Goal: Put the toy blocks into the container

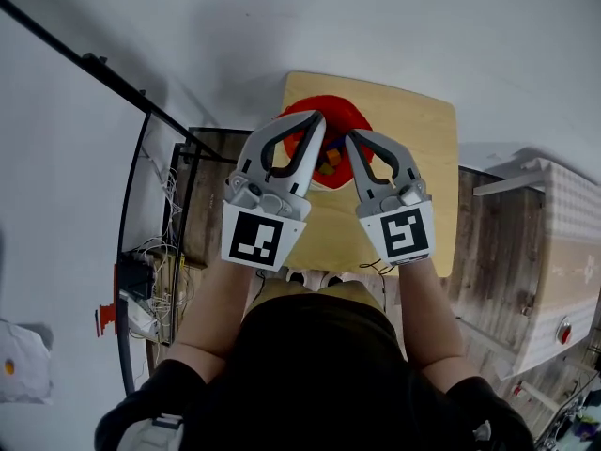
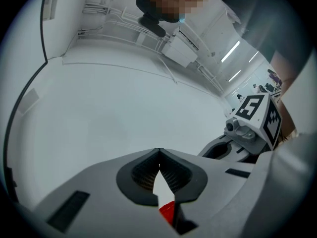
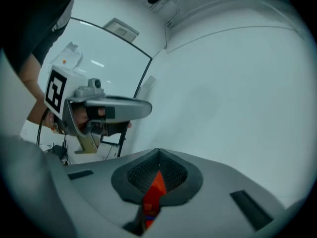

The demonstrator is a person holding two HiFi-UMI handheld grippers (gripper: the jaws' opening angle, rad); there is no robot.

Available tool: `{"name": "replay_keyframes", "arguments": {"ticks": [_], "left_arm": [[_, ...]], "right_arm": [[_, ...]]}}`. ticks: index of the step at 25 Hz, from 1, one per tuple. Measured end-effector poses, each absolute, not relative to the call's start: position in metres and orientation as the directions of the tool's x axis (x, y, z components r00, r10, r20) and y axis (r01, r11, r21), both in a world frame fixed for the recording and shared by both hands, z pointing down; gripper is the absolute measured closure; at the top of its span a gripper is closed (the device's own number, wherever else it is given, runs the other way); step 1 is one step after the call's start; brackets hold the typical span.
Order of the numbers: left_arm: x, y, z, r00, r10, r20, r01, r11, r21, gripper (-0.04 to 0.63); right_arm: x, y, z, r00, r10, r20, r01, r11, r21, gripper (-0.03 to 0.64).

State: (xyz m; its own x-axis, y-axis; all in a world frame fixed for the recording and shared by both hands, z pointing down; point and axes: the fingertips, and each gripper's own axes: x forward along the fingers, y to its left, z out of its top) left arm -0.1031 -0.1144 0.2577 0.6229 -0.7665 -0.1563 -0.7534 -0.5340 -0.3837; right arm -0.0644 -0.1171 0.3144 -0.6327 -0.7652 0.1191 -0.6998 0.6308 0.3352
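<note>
Head view, red container [image 1: 355, 118], mouth upward

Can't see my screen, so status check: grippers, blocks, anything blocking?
Left gripper shut, right gripper shut, both over container. Blocks seen only inside container. Nothing in the way.

Black short-sleeved top [image 1: 310, 365]; grey left hand-held gripper [image 1: 314, 123], right hand-held gripper [image 1: 355, 141].

Bright, even indoor lighting, soft shadow on the pale floor [image 1: 216, 83] beside the wooden table [image 1: 418, 130], ceiling strip lights [image 2: 231, 51] glaring white, gripper views fisheye-curved with black vignetted corners, nearest foreground softly out of focus.
</note>
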Motion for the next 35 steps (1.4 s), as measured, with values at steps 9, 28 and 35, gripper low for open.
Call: {"name": "replay_keyframes", "arguments": {"ticks": [9, 28, 35], "left_arm": [[-0.071, -0.1, 0.222, 0.681, -0.705, -0.198, -0.726, -0.616, -0.304, 0.584], [-0.008, -0.073, 0.189, 0.773, -0.585, -0.246, -0.627, -0.645, -0.436, 0.584], [-0.007, -0.076, 0.185, 0.761, -0.593, -0.264, -0.643, -0.636, -0.427, 0.584]], "right_arm": [[-0.043, -0.08, 0.215, -0.634, -0.765, -0.117, -0.758, 0.584, 0.29, 0.589], [0.021, -0.065, 0.188, -0.512, -0.834, -0.204, -0.842, 0.44, 0.313, 0.589], [0.028, -0.067, 0.191, -0.496, -0.84, -0.221, -0.844, 0.405, 0.352, 0.589]]}}
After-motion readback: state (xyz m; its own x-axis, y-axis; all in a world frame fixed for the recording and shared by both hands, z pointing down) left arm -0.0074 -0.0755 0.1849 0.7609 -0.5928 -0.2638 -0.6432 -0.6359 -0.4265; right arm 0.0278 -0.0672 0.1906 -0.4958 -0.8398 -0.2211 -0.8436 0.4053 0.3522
